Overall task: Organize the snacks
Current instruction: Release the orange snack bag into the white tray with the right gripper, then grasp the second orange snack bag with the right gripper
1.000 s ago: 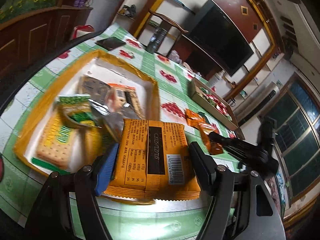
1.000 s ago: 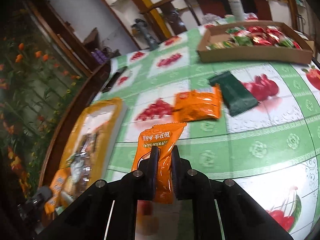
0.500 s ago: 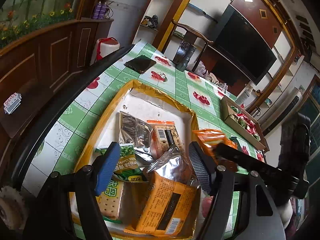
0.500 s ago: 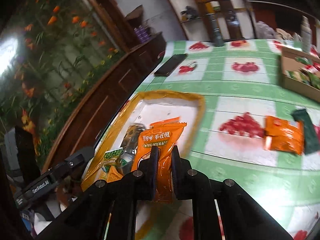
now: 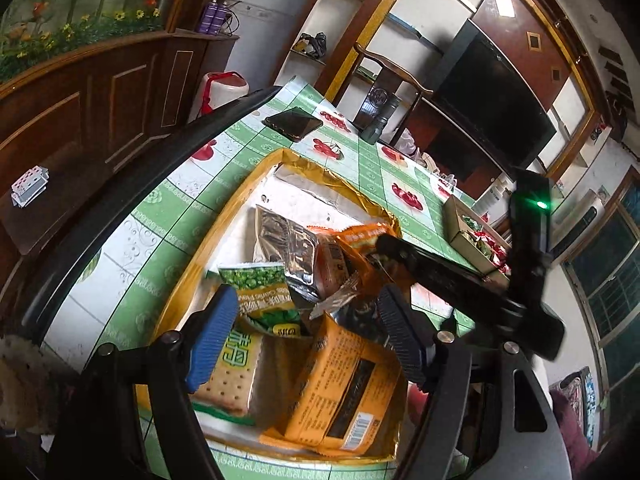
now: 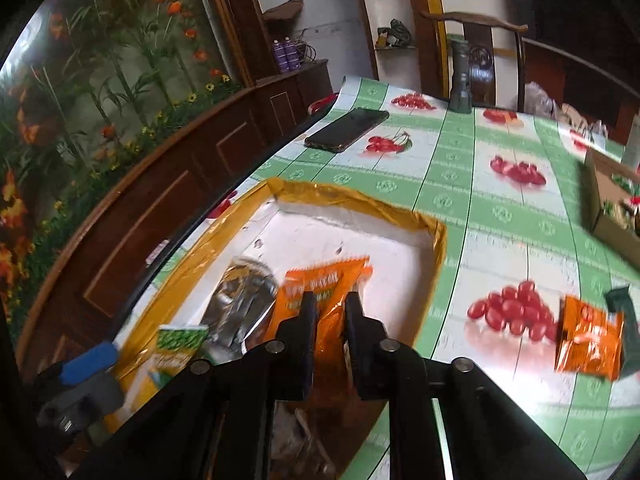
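A yellow-rimmed white tray (image 5: pixel 240 184) (image 6: pixel 348 196) holds a silver foil packet (image 5: pixel 280 232), a green pea packet (image 5: pixel 256 284), a cracker pack (image 5: pixel 236 372) and an orange biscuit pack (image 5: pixel 344 392). My left gripper (image 5: pixel 307 294) hovers over the tray's near end. Its jaws are opening, and nothing is between them. My right gripper (image 6: pixel 330 306) holds a small orange snack packet (image 6: pixel 324 284) (image 5: pixel 360 236) upright over the tray's middle. Its jaws are starting to open, with the pads still on the packet. It reaches in from the right as a black arm (image 5: pixel 440 276).
On the green cherry-print tablecloth lie another orange packet (image 6: pixel 590 340) and a dark green one (image 6: pixel 628 320), right of the tray. A cardboard box (image 6: pixel 612 200) (image 5: pixel 472 236) of snacks stands beyond them. A phone (image 6: pixel 348 128) and a torch (image 6: pixel 460 84) sit at the far end.
My right gripper swung left from the open table to above the tray, carrying the orange packet. The orange biscuit pack that was between my left jaws now lies in the tray.
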### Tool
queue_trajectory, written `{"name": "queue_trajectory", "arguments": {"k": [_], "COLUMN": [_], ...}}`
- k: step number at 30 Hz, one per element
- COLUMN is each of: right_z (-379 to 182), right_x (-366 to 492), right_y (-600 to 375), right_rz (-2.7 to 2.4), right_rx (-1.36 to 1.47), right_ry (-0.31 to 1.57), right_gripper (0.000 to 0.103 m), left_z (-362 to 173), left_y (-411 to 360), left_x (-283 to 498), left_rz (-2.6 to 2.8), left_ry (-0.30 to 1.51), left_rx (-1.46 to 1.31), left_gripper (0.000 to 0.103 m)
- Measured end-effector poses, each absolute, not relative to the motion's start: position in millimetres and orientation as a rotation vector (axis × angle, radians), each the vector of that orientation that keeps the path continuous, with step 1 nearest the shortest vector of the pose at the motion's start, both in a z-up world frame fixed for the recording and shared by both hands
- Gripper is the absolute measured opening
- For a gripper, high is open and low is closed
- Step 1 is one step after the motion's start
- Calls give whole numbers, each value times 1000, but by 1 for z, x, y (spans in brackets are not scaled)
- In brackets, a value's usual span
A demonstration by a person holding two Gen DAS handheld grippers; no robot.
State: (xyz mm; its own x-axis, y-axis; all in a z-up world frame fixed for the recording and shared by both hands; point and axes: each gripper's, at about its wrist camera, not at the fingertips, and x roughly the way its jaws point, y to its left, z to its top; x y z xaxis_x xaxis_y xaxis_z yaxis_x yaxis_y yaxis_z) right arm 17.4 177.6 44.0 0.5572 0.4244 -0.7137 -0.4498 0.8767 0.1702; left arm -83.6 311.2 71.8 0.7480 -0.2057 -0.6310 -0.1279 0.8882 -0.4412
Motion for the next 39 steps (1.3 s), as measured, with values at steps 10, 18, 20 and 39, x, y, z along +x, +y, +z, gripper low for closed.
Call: {"name": "queue_trajectory", "arguments": {"k": [10,18,20,39], "right_z": [63,56,53,46], "right_x": [0,-37,-45,-81], "right_y": [143,94,82,-16], "right_rz": [470,462,452,384], "right_rx": [29,90,95,180], "right_ry": [784,809,811,795], "right_gripper": [37,40,43,52], "left_z": [77,86,87,92], "left_y": [306,254,240,165], "left_x": [-102,-115,-116,-122], "left_rz": [-32,-13,-8,-19], "left_ry": [721,735,746,804], "left_rx": [-470,-250,-191,-4], "left_gripper": [76,79,80,80]}}
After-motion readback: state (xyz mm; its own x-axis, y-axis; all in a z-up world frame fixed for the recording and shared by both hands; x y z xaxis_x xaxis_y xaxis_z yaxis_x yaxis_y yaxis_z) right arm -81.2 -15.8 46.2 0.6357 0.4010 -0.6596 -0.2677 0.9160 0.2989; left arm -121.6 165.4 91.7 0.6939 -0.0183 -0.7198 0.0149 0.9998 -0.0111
